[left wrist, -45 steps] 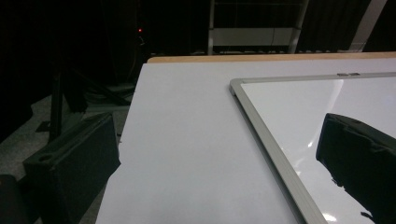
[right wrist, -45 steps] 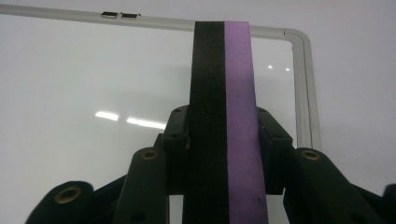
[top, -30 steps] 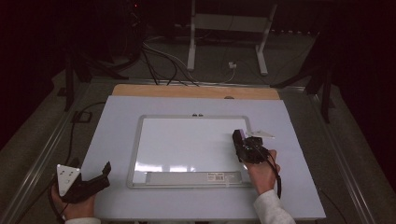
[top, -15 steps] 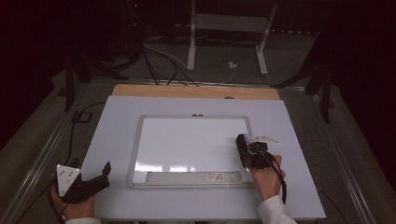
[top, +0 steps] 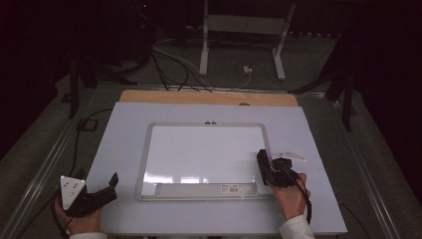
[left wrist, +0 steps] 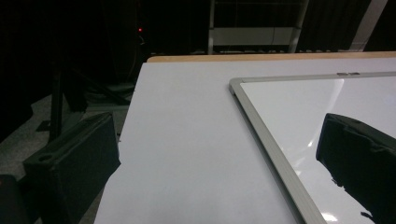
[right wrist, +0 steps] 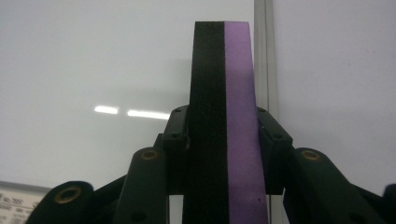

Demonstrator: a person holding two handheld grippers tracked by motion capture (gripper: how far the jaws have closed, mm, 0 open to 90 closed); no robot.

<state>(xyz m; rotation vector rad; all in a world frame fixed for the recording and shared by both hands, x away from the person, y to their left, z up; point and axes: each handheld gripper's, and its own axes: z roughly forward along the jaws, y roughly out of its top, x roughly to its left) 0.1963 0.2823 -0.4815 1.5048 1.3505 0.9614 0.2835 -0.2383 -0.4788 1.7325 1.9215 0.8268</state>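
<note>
Nearest the person, at the front edge of the table point(top: 124, 119), the left hand point(top: 74, 221) holds the left gripper point(top: 102, 191) low over the front left corner. Its fingers point(left wrist: 70, 158) stand wide apart with nothing between them: in the left gripper view one dark finger sits off the table's left edge and the other hangs over the whiteboard's point(top: 199, 154) near left part.

On the other side the right hand point(top: 291, 199) holds the right gripper point(top: 263, 162) at the whiteboard's front right corner. Its fingers point(right wrist: 273, 140) are closed on an eraser point(right wrist: 224, 93), a flat block with one black layer and one purple layer, standing on edge between them. In the right gripper view the eraser rises straight up from the grip, well past the fingertips, with the black side toward the white writing surface and the purple side toward the board's grey frame. It lies over the right edge of the board; whether it touches the surface I cannot tell.

The whiteboard lies flat in the middle of the table, blank, with a small printed label point(top: 234, 188) on its front rail. Just right of the gripper a small white scrap point(top: 291, 155) lies on the table.

Beyond the table's far wooden edge, cables point(top: 169, 69) trail across the dark floor beside a white stand point(top: 244, 35).
</note>
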